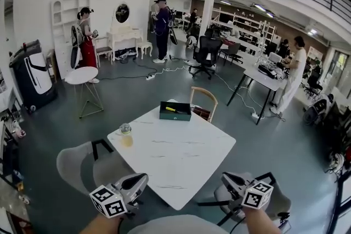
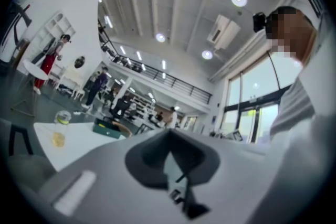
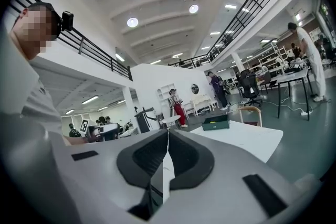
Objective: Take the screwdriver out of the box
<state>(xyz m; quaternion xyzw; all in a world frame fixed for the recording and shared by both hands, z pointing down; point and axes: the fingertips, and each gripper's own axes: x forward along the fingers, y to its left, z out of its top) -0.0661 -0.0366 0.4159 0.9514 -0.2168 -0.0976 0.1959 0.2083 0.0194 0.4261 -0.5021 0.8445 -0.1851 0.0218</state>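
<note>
Dark green, that's the box (image 1: 175, 111), sitting at the far corner of the white bench (image 1: 181, 164). We can see the yellow-handled screwdriver (image 1: 171, 109) lying inside it, so nothing of the task is done yet. Down at the near side we have the left gripper (image 1: 143, 178) just off the bench's near-left edge and the right gripper (image 1: 225, 177) just off the near-right edge, both well apart from the box. The left gripper's jaws are pressed together with nothing between them. The right gripper's jaws are closed the same way, also empty. A glass cup (image 1: 126, 136) with yellowish liquid stands at the left corner, clear of the straight line to the box. By our reckoning everything is left to do: cross the bench, part the jaws, close on the screwdriver and lift it out over the box wall.
</note>
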